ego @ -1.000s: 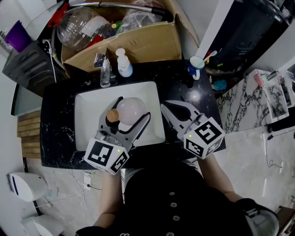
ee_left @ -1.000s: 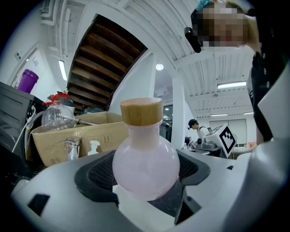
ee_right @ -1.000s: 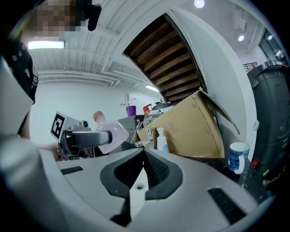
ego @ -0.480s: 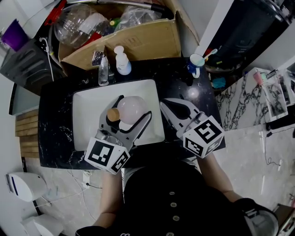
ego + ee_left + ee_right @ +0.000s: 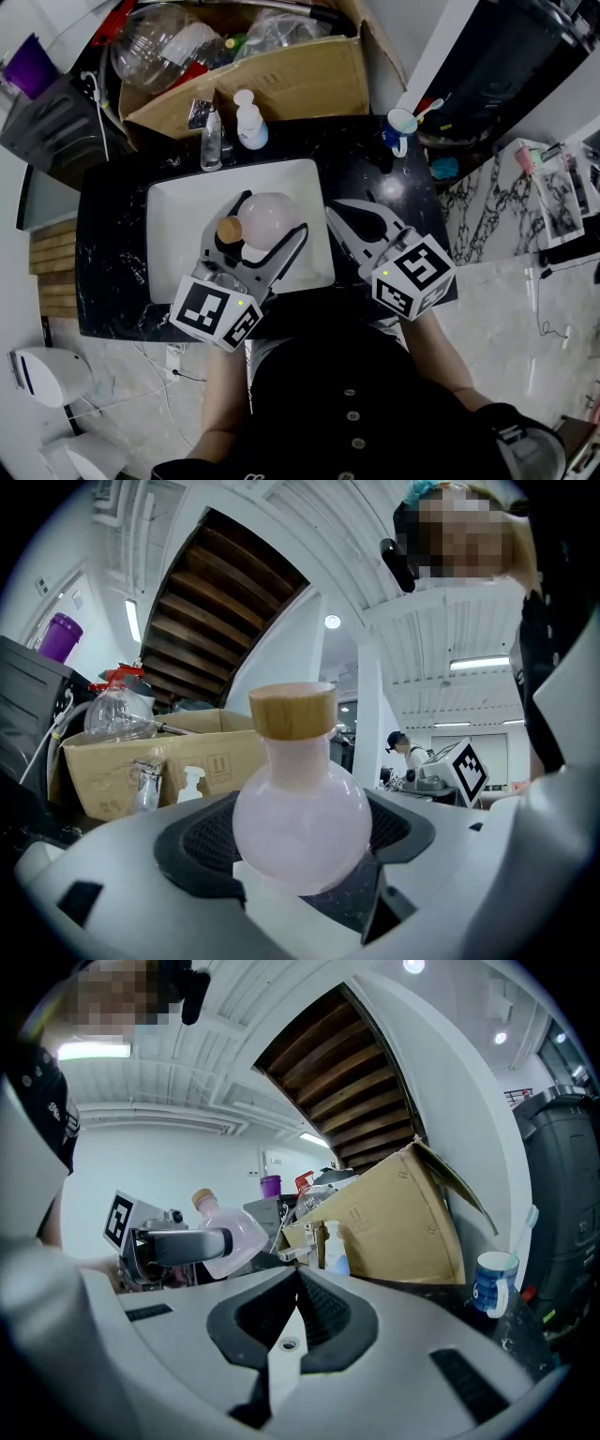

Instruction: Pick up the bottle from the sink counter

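- Bright, even indoor light fills the room. In the left gripper view, strip lights (image 5: 478,663) and a round lamp (image 5: 333,622) glow on the ceiling.
- In the head view, a white glare spot sits on the glossy black counter (image 5: 117,253).
- Shadows are soft.
- Both gripper views bow strongly at the edges, and their corners are black.
- The bottle (image 5: 298,827) looks sharp, while surfaces nearest the lens blur.

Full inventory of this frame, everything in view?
counter: 1, black, centre
sink: 1, white, set in counter
faucet: 1, chrome, behind sink
pump bottle: 1, white and blue, beside faucet
mug: 1, blue and white, counter's back right
box: 1, brown cardboard, behind counter
cup: 1, purple, far upper left
bottle: 1, pink, wooden cap, in left claw over sink
left claw: 1, shut on bottle
right claw: 1, shut, empty, right of sink
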Action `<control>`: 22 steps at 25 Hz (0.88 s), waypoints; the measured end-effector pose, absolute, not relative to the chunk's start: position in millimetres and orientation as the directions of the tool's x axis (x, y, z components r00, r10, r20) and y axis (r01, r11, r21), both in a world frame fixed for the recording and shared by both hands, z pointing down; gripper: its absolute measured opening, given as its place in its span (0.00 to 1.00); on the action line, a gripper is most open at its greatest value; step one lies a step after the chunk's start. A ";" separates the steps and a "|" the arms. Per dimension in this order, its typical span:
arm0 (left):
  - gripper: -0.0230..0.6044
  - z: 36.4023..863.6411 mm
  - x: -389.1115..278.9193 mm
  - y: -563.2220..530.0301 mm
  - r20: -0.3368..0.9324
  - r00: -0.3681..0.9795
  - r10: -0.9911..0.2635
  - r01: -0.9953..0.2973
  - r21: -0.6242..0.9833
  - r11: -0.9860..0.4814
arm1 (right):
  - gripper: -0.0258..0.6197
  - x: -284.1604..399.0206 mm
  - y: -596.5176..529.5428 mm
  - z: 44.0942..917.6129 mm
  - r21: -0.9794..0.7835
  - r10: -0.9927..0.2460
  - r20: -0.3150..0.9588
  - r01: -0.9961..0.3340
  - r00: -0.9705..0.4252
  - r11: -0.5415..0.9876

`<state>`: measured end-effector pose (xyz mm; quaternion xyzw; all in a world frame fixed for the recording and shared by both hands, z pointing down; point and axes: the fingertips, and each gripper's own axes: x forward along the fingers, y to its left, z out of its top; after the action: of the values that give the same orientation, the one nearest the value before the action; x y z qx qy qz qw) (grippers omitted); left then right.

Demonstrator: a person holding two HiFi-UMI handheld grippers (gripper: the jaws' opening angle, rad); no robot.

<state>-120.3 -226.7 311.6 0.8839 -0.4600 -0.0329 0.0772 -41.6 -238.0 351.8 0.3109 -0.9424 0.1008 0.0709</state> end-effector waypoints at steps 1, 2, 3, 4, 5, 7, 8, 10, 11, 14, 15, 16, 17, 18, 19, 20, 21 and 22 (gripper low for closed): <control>0.67 311.5 -120.5 -226.5 0.012 0.574 -0.819 -0.808 0.167 -0.564 | 0.04 -41.4 -237.8 351.7 -0.145 -0.572 0.196 -0.600 -0.797 0.787; 0.67 311.4 -120.6 -226.4 0.011 0.573 -0.819 -0.809 0.168 -0.564 | 0.04 -41.0 -237.8 351.8 -0.144 -0.572 0.196 -0.600 -0.796 0.787; 0.66 311.3 -120.7 -226.5 0.011 0.572 -0.820 -0.810 0.168 -0.562 | 0.04 -40.4 -237.9 351.9 -0.143 -0.573 0.197 -0.601 -0.796 0.786; 0.67 311.4 -120.7 -226.6 0.012 0.571 -0.821 -0.811 0.168 -0.561 | 0.04 -39.8 -238.1 351.8 -0.142 -0.574 0.197 -0.602 -0.795 0.786; 0.67 311.5 -120.7 -226.7 0.013 0.570 -0.821 -0.811 0.168 -0.560 | 0.04 -39.4 -238.3 351.7 -0.142 -0.575 0.196 -0.603 -0.794 0.785; 0.67 312.3 -120.7 -226.9 0.017 0.570 -0.821 -0.811 0.169 -0.560 | 0.04 -39.2 -238.5 351.2 -0.142 -0.576 0.197 -0.605 -0.793 0.784; 0.67 312.5 -120.8 -227.0 0.019 0.570 -0.822 -0.812 0.170 -0.559 | 0.04 -39.4 -238.5 351.1 -0.141 -0.576 0.199 -0.605 -0.793 0.784; 0.67 312.6 -120.9 -226.8 0.019 0.569 -0.822 -0.812 0.171 -0.558 | 0.04 -40.0 -238.1 352.0 -0.140 -0.572 0.200 -0.601 -0.795 0.787; 0.66 312.6 -120.8 -226.6 0.019 0.569 -0.822 -0.812 0.171 -0.558 | 0.04 -40.1 -237.8 352.4 -0.140 -0.571 0.200 -0.600 -0.796 0.788; 0.67 313.1 -120.1 -226.6 0.021 0.572 -0.820 -0.810 0.169 -0.561 | 0.04 -40.4 -237.5 352.1 -0.137 -0.571 0.202 -0.601 -0.795 0.788; 0.67 313.4 -119.9 -226.8 0.022 0.573 -0.819 -0.810 0.170 -0.562 | 0.04 -40.8 -237.3 351.9 -0.136 -0.570 0.204 -0.599 -0.796 0.789; 0.67 313.8 -119.6 -226.9 0.022 0.574 -0.819 -0.809 0.171 -0.563 | 0.04 -41.4 -236.8 352.1 -0.135 -0.565 0.205 -0.595 -0.799 0.792; 0.67 314.3 -119.2 -227.0 0.024 0.575 -0.818 -0.808 0.172 -0.564 | 0.04 -42.2 -235.9 352.5 -0.135 -0.559 0.207 -0.590 -0.803 0.796; 0.67 314.7 -118.8 -227.0 0.025 0.577 -0.817 -0.807 0.173 -0.564 | 0.04 -43.1 -234.9 353.0 -0.136 -0.554 0.208 -0.585 -0.806 0.800; 0.67 315.1 -118.5 -226.9 0.026 0.577 -0.816 -0.807 0.175 -0.565 | 0.04 -44.0 -234.1 353.3 -0.137 -0.550 0.210 -0.581 -0.809 0.803; 0.67 315.4 -118.3 -226.9 0.027 0.577 -0.816 -0.807 0.176 -0.564 | 0.04 -44.8 -233.5 353.5 -0.137 -0.546 0.211 -0.578 -0.811 0.805; 0.67 315.6 -118.2 -227.0 0.028 0.576 -0.817 -0.807 0.178 -0.563 | 0.04 -45.4 -233.0 353.6 -0.136 -0.544 0.212 -0.575 -0.812 0.806; 0.67 315.7 -118.0 -227.1 0.029 0.576 -0.817 -0.807 0.179 -0.563 | 0.04 -45.8 -232.8 353.7 -0.136 -0.542 0.213 -0.574 -0.813 0.808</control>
<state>-118.0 -227.1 315.7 0.8835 -0.4595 -0.0286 0.0866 -45.8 -232.8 353.7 0.2944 -0.9471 0.0974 0.0822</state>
